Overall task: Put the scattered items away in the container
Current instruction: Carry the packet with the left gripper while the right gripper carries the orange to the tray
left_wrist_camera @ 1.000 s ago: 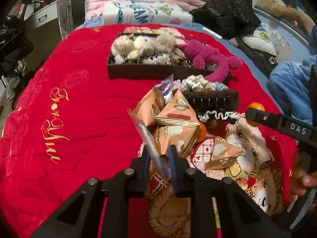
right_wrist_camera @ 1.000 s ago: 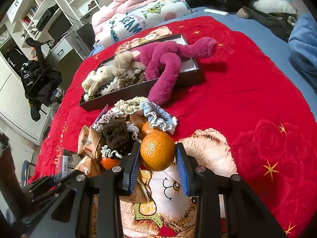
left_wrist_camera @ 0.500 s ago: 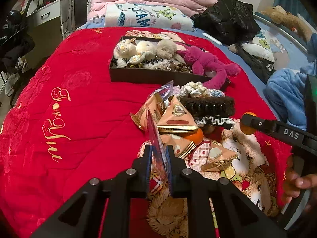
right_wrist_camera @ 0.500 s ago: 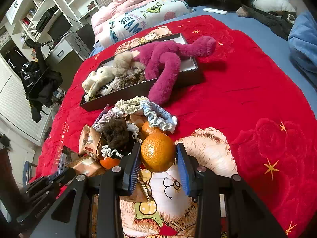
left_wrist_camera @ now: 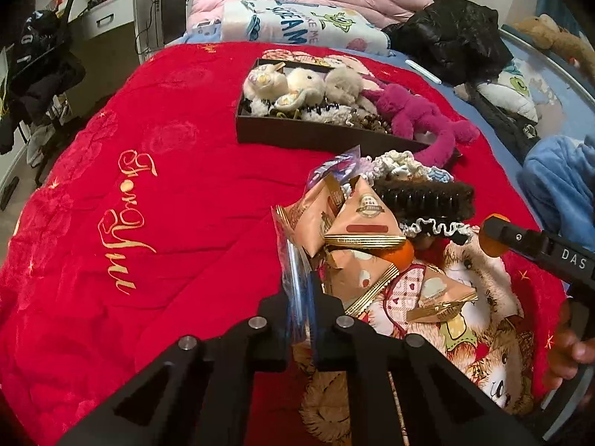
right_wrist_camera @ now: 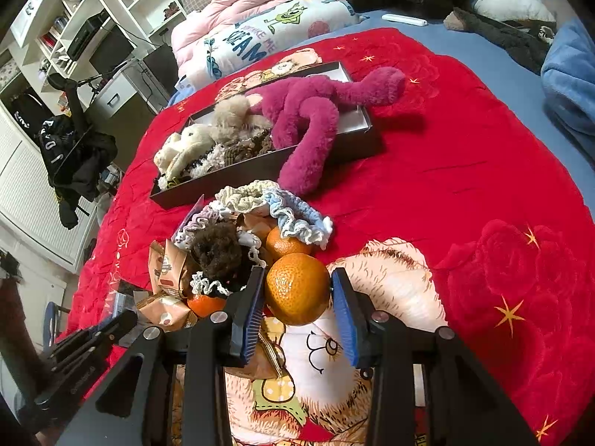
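Left wrist view: the left gripper [left_wrist_camera: 300, 299] had its fingers squeezed nearly together on a clear plastic packet [left_wrist_camera: 295, 278], standing on edge beside the heap of snack packets [left_wrist_camera: 366, 219] in the middle of the red bedspread [left_wrist_camera: 148, 186]. The dark box [left_wrist_camera: 316, 135] of plush toys sat further up the bed. Right wrist view: the right gripper [right_wrist_camera: 297, 297] had its fingers part open around a mandarin [right_wrist_camera: 297, 289], both blue pads touching it, near the pile's edge.
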Demonstrator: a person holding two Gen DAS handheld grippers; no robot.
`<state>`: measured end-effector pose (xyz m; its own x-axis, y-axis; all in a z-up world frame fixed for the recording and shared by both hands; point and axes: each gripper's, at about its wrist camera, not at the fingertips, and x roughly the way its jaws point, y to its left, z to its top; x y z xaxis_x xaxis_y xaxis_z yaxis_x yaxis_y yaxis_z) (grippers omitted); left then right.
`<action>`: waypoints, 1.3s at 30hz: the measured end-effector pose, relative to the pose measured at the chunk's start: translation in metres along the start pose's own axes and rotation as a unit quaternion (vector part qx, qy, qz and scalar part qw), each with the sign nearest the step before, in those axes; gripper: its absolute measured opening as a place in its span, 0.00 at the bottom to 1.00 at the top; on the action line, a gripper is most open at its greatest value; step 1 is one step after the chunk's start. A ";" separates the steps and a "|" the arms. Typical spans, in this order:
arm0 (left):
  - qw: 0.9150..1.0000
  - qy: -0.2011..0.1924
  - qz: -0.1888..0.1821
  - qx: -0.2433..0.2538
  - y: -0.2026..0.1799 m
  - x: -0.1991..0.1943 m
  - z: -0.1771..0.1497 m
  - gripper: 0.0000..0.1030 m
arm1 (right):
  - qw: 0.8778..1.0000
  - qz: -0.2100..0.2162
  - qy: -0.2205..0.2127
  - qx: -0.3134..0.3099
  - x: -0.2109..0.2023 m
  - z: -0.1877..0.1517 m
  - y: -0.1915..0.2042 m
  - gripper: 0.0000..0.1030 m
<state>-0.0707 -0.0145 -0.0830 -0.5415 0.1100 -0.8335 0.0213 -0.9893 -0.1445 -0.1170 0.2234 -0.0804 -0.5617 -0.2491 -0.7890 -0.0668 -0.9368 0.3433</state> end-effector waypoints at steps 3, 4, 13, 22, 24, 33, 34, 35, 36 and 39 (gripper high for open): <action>1.000 -0.004 -0.006 0.006 -0.003 -0.002 -0.001 0.04 | 1.000 0.000 -0.002 -0.001 0.000 0.000 0.000 0.35; 1.000 -0.006 -0.004 0.012 -0.006 -0.003 -0.001 0.04 | 1.000 -0.001 -0.003 -0.002 -0.001 0.000 0.001 0.35; 1.000 -0.018 0.001 0.012 -0.009 -0.008 0.001 0.04 | 1.000 0.002 -0.009 -0.006 -0.002 0.002 0.002 0.35; 0.999 -0.033 0.001 0.031 -0.017 -0.015 0.002 0.04 | 1.000 0.002 -0.013 -0.017 -0.005 0.001 0.006 0.35; 0.999 -0.037 0.003 0.034 -0.018 -0.017 0.002 0.04 | 1.000 0.002 -0.014 -0.018 -0.005 0.001 0.007 0.35; 0.997 -0.065 0.012 0.048 -0.024 -0.030 0.003 0.04 | 0.999 0.006 -0.020 -0.029 -0.010 0.000 0.011 0.35; 0.996 -0.068 0.011 0.047 -0.024 -0.033 0.004 0.04 | 0.999 0.007 -0.022 -0.032 -0.012 0.000 0.012 0.35; 0.996 -0.071 0.009 0.047 -0.024 -0.035 0.005 0.04 | 0.999 0.003 -0.026 -0.038 -0.014 0.000 0.015 0.35; 0.996 -0.073 0.007 0.046 -0.024 -0.037 0.007 0.04 | 0.999 0.004 -0.030 -0.043 -0.017 -0.001 0.017 0.35; 0.996 -0.081 -0.003 0.044 -0.026 -0.043 0.010 0.04 | 0.998 0.013 -0.038 -0.054 -0.025 -0.002 0.023 0.35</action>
<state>-0.0566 0.0059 -0.0377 -0.6699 0.1060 -0.7349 -0.0517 -0.9940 -0.0963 -0.1028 0.2078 -0.0536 -0.6236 -0.2575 -0.7381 0.0349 -0.9524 0.3028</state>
